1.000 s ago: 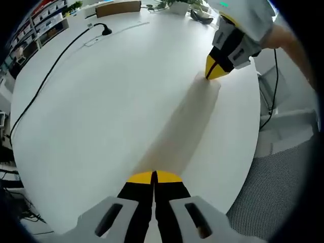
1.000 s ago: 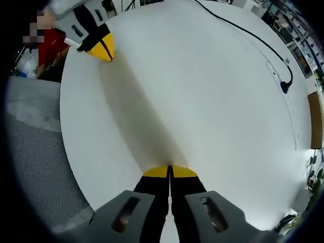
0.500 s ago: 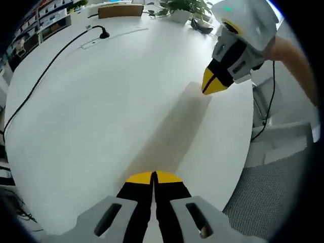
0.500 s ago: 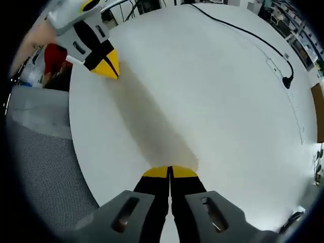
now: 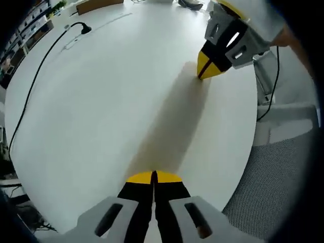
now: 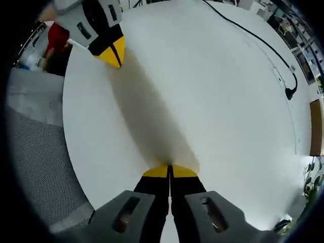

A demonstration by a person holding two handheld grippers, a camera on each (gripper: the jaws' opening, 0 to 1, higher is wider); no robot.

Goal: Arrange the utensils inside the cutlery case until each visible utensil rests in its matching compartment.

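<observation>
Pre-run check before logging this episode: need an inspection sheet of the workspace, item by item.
Surface: white table, bare where seen.
Job's things: nothing seen; no cutlery case or utensils.
Clutter: nothing seen on the table.
Grippers: left gripper shut, empty; right gripper shut, empty; both tips over the table.
Cables: black cable runs across the table to a plug; another hangs off the edge by the chair.
Surroundings: grey mesh chair, shelves, a plant at the far edge.

Each handheld gripper has two black jaws capped with yellow tips, mounted on light grey moulded bodies with slotted openings: the left gripper (image 5: pixel 153 177) in the left gripper view, the right gripper (image 6: pixel 169 171) in the right gripper view. The right gripper's grey housing carries black panels and a yellow patch.
</observation>
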